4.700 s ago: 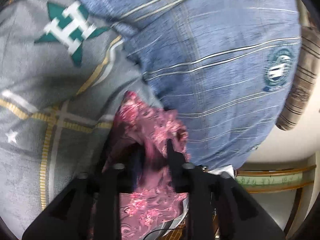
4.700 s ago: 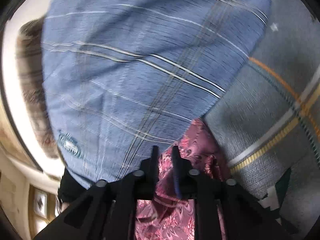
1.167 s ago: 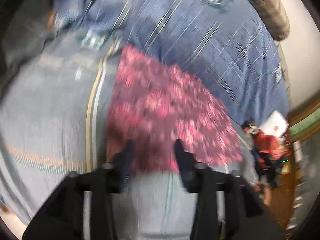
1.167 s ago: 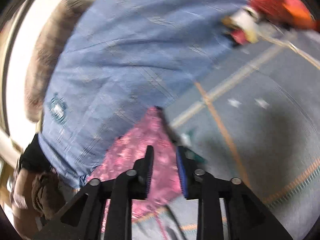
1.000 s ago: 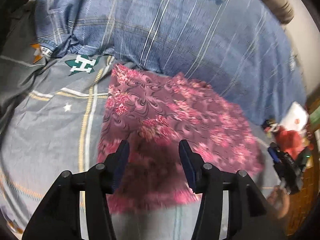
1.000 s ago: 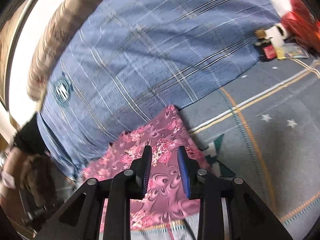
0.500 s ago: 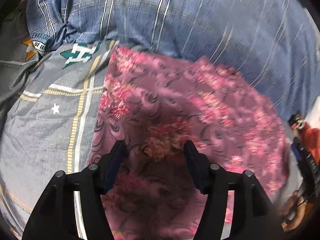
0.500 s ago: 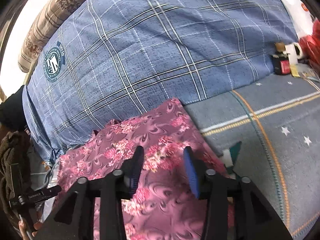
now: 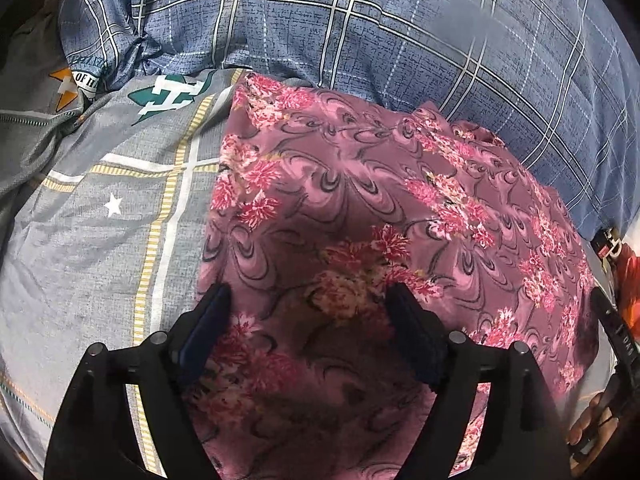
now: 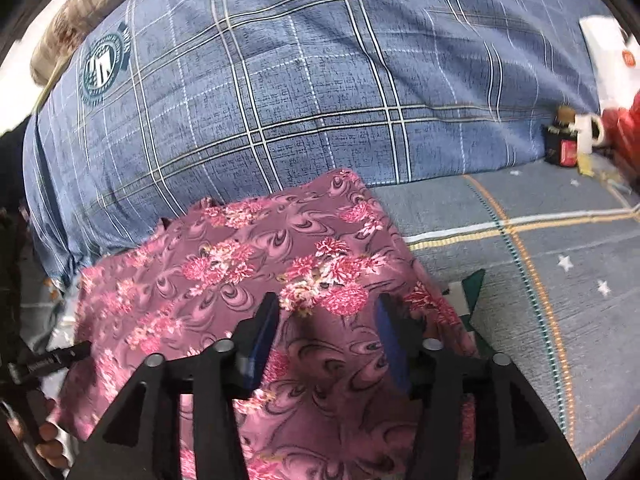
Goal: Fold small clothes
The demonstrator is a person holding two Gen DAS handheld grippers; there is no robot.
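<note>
A pink and maroon floral garment lies spread flat on the grey plaid bed cover, its far edge against a blue plaid pillow. My left gripper is open and empty, with both fingers over the cloth's near left part. In the right wrist view the same garment fills the lower middle. My right gripper is open and empty above the cloth's near right part. The near hem is hidden behind both gripper bodies.
The blue plaid pillow runs along the back. A dark bottle, a white mug and red and white items lie at the far right. The grey cover extends right. The other gripper shows at left.
Both grippers let go of the garment, which was bunched and now lies spread flat. Both have drawn closer over it and opened wider in the last second.
</note>
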